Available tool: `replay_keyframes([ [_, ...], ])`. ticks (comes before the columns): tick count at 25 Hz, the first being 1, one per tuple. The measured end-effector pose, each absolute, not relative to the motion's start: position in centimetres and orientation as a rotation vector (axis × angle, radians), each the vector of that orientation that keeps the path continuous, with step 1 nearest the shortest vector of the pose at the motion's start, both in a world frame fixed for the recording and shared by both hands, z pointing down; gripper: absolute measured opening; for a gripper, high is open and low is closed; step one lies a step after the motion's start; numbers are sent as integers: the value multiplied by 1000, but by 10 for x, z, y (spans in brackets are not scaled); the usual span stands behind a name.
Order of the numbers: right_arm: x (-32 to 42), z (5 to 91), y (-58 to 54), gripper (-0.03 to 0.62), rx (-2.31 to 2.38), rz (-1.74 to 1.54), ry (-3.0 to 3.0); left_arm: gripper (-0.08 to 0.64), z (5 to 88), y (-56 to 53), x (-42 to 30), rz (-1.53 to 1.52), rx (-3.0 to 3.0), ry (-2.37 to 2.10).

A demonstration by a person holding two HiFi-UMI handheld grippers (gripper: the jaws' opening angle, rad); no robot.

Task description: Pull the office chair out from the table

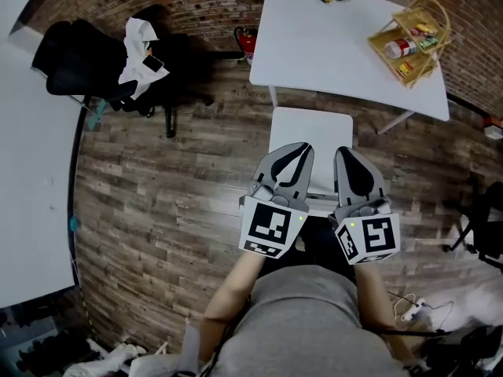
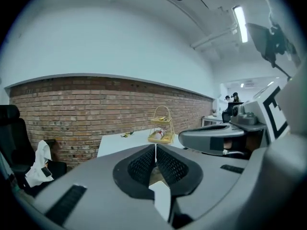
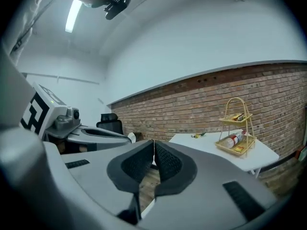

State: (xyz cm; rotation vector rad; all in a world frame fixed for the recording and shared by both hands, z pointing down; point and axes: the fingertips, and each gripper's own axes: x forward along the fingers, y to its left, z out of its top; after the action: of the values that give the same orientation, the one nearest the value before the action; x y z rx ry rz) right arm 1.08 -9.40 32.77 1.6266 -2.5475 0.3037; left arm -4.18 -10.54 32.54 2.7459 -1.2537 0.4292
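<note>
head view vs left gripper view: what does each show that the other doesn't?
Head view only: red extinguisher, the person's torso. Left gripper view only: ceiling light strip; left gripper close up, fingers shut, empty. Both: white table, basket, black office chair, right gripper.

Your head camera looks steeply down from above, with the white table (image 1: 338, 45) ahead at the top of frame. Both gripper views sit low and nearly level, facing that table (image 2: 115, 143) (image 3: 206, 143) and the brick wall (image 2: 96, 104) behind it. All three views share the wire basket (image 1: 409, 34) on it.
</note>
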Motion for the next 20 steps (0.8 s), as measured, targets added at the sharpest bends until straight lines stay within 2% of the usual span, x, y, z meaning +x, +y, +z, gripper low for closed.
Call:
replay_keyframes([
  [9,15,330,-100,17,1628,347,-2525,20,330,-100,-20,485,2789,-1173],
  [20,9,322,-98,15,1639,299,-2522,20,324,-104,-30,441,2750,-1244],
])
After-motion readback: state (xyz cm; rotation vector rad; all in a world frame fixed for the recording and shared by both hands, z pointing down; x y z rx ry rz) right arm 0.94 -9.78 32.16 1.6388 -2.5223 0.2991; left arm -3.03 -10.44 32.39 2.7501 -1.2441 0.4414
